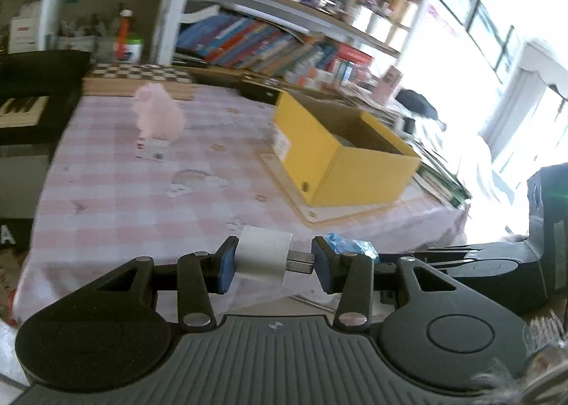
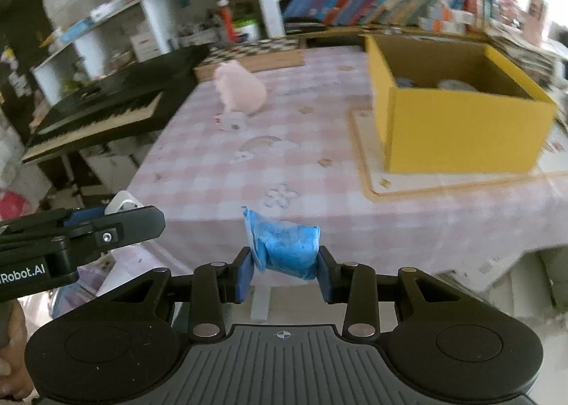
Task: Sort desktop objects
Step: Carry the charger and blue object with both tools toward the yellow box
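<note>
1. While both loads hang short of it, the table [image 2: 220, 170], under a pink checked cloth, fills each view, with a keyboard [image 2: 103, 113] at its left side and bookshelves [image 1: 269, 39] behind.
2. The yellow box [image 2: 461, 128] stands open on a mat at the table's far right; the right wrist view shows a few things already lying inside, which the left wrist view, seeing mostly its outer walls, does not.
3. A pink plush toy [image 1: 158, 112] sits on the cloth beside a small card [image 1: 152, 149], well apart from the box and, by the look of it, yet to be sorted.
4. The left hand-held gripper [image 1: 272, 259] pinches a white plug adapter [image 1: 262, 255], its metal prong against the right pad, over the table's near edge.
5. The right hand-held gripper [image 2: 285, 270] is pressed together on a crumpled blue packet [image 2: 291, 248], also at the near edge.
6. Judging by this, sorting is partway through: two items are in transit, two wait.
</note>
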The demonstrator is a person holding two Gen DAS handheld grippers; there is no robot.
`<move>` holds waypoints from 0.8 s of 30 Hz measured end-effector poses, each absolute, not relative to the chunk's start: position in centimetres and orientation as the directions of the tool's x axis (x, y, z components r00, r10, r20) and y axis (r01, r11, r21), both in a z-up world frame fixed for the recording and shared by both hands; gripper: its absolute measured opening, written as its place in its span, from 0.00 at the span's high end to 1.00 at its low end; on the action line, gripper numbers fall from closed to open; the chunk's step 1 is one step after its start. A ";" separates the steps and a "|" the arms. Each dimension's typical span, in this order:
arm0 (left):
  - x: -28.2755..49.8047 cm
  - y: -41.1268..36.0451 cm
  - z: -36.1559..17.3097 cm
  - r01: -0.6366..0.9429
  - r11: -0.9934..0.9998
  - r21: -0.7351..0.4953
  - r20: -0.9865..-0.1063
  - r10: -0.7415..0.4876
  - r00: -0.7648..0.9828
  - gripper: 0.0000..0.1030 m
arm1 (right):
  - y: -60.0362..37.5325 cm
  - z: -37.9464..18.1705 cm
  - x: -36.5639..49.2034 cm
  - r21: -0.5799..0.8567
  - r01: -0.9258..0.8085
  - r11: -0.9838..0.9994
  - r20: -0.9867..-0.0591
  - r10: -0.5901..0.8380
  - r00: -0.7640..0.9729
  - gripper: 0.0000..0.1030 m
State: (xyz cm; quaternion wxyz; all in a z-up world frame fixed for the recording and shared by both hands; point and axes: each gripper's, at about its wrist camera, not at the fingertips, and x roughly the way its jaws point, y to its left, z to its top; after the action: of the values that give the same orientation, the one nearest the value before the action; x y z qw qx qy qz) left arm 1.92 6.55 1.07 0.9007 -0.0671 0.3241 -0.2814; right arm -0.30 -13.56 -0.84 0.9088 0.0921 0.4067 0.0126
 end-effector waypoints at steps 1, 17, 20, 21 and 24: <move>1.9 6.1 1.1 0.479 0.824 -0.303 -0.546 -0.562 0.622 0.59 | -13.9 -0.8 -0.7 0.176 0.069 0.982 -0.737 0.085 0.670 0.64; 1.8 0.5 0.3 0.635 0.700 -0.328 -0.553 -0.687 0.472 0.59 | -17.6 -1.0 -5.0 0.160 0.267 0.950 -0.759 -0.054 0.649 0.64; 1.9 -0.3 0.3 0.649 0.686 -0.330 -0.553 -0.697 0.456 0.59 | -18.2 -1.0 -5.2 0.158 0.285 0.945 -0.761 -0.067 0.645 0.64; 2.0 -0.6 0.3 0.653 0.682 -0.330 -0.553 -0.700 0.451 0.59 | -18.4 -1.1 -5.2 0.158 0.291 0.944 -0.762 -0.071 0.644 0.64; 2.2 -1.5 0.3 0.667 0.669 -0.328 -0.555 -0.708 0.437 0.59 | -19.2 -1.1 -5.4 0.161 0.308 0.938 -0.762 -0.080 0.642 0.64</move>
State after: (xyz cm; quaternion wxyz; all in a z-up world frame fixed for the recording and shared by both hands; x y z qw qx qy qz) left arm 2.17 -1.54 0.26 0.8471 -0.0299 0.3422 -0.4055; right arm -5.38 -19.21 -1.10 0.8954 0.1394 0.4089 -0.1082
